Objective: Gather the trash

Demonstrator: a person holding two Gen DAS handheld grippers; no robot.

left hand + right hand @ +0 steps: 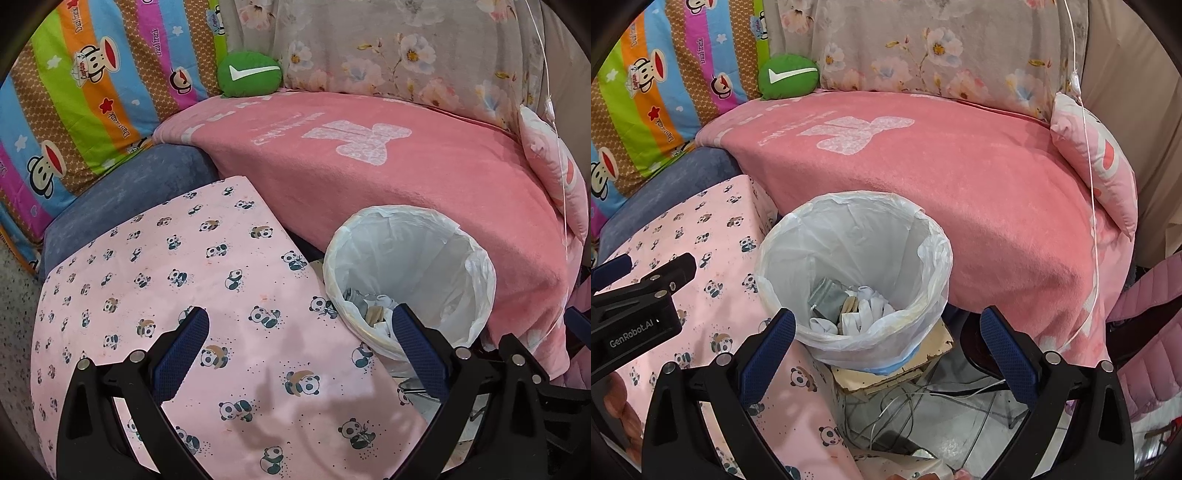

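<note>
Left gripper [301, 323]: we see its jaws spread wide with nothing between them, hovering over the panda cloth [207, 295]; its right finger overlaps the bin's near rim in the left wrist view.
Right gripper [887, 323]: we see its jaws wide apart and empty, poised above the near edge of the bin [853, 258].
Bin: lined with a white bag [934, 258], it stands on a worn board [916, 354] between the cloth-covered bench [713, 251] and the pink blanket [960, 177].
Trash [849, 306]: white crumpled tissue, a grey piece and a tan scrap lie at the bottom of the bin.
Floor [923, 410]: we see tangled cables below the board.
Behind: a green cushion [788, 75] sits against a striped quilt [665, 74].
</note>
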